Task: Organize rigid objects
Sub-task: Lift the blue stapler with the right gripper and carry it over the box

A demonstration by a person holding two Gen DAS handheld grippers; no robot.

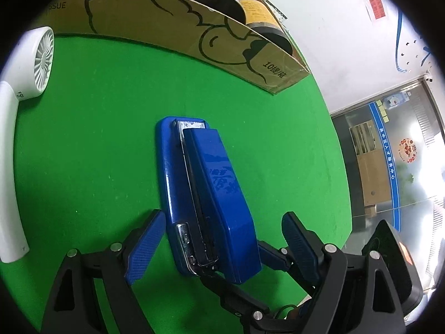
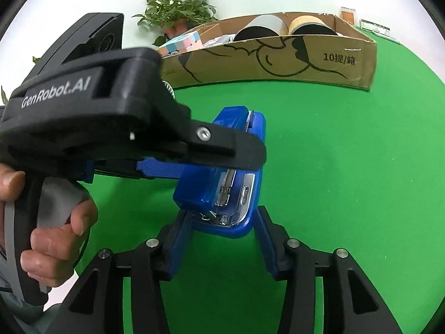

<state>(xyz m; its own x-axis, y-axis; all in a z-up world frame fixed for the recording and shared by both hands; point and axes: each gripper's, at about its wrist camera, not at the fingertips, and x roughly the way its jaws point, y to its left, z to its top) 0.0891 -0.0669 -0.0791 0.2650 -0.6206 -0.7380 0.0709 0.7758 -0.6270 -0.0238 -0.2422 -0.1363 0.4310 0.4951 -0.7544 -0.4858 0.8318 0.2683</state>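
A blue stapler (image 1: 205,192) lies on the green table (image 1: 97,128), its rear end toward me. My left gripper (image 1: 222,239) is open, its blue fingers either side of the stapler's rear, not pressing it. In the right wrist view the stapler (image 2: 236,194) lies between my right gripper's (image 2: 222,231) fingers, which sit close beside its rear end. The left gripper's body (image 2: 133,128) reaches across over the stapler from the left. A cardboard box (image 2: 278,55) stands at the back.
The box (image 1: 178,27) holds rolls of tape (image 1: 222,0) and small packs. A white hand-held fan (image 1: 25,83) lies at the left of the table. A potted plant (image 2: 178,11) stands behind the box. A glass door (image 1: 389,153) is on the right.
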